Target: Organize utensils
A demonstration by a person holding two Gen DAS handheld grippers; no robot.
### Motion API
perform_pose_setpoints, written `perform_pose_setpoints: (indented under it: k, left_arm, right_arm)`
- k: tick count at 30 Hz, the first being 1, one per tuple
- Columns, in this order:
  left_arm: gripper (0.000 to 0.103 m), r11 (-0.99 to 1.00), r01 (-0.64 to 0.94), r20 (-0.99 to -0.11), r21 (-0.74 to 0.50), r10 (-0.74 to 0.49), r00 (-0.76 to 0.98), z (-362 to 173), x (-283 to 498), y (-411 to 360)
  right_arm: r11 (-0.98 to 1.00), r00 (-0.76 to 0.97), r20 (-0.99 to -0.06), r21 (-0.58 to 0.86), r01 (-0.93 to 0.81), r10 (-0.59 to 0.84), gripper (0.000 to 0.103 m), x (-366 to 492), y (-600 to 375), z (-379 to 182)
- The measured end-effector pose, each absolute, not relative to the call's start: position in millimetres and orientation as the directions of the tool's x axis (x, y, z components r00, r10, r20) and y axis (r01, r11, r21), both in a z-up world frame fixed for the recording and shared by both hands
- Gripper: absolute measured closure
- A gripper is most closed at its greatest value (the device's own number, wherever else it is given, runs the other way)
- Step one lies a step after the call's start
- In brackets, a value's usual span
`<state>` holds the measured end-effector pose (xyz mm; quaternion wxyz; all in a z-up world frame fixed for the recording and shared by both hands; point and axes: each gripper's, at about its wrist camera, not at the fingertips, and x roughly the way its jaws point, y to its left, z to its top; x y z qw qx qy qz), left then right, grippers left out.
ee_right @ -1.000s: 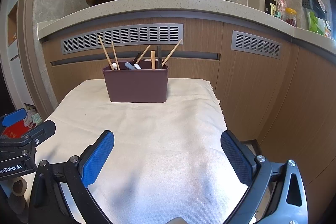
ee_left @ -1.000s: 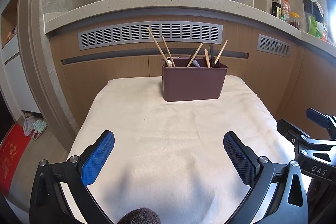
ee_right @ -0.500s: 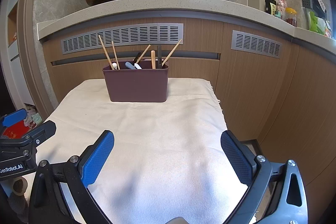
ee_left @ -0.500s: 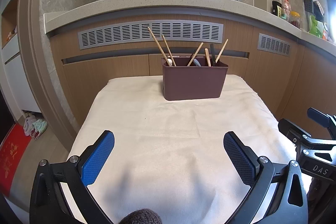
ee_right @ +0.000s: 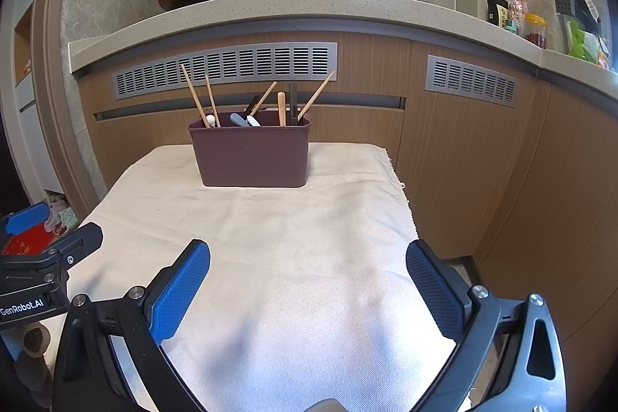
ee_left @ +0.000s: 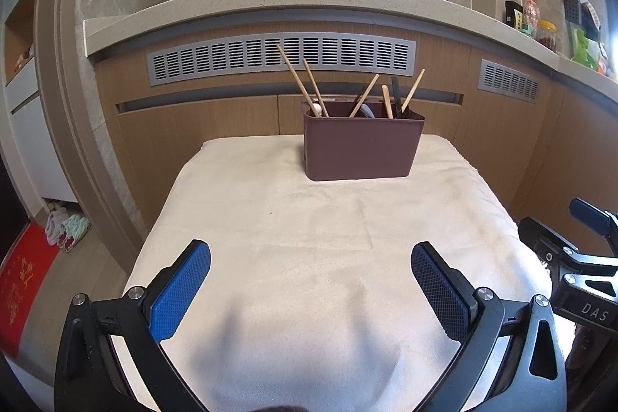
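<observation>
Showing both spread, empty: left tool (ee_left: 311,286), right tool (ee_right: 308,282); holder (ee_right: 251,157) compartments hidden.

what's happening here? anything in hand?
Nothing in hand. The left gripper and right gripper both hover over the cloth-covered table, jaws wide open and empty. All the utensils, chopsticks included, stand in the brown holder at the far end. Neither gripper touches it.
</observation>
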<state>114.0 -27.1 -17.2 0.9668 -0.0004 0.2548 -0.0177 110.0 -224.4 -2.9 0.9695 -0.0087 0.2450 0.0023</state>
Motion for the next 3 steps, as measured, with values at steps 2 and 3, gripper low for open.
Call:
perform_pose_setpoints:
  k: [2, 3]
  left_arm:
    - [0.0, 1.0, 0.018, -0.494, 0.0, -0.016, 0.869, -17.8, 115.2, -26.0]
    - [0.0, 1.0, 0.017, -0.496, 0.0, -0.015, 0.868, -18.7, 115.9, -25.7]
  right_arm:
    - [1.0, 0.878, -0.478, -0.015, -0.007, -0.001, 0.002, 110.3, -225.7, -4.9]
    - [1.0, 0.877, -0.481, -0.014, -0.006, -0.002, 0.001, 110.7, -226.5, -6.2]
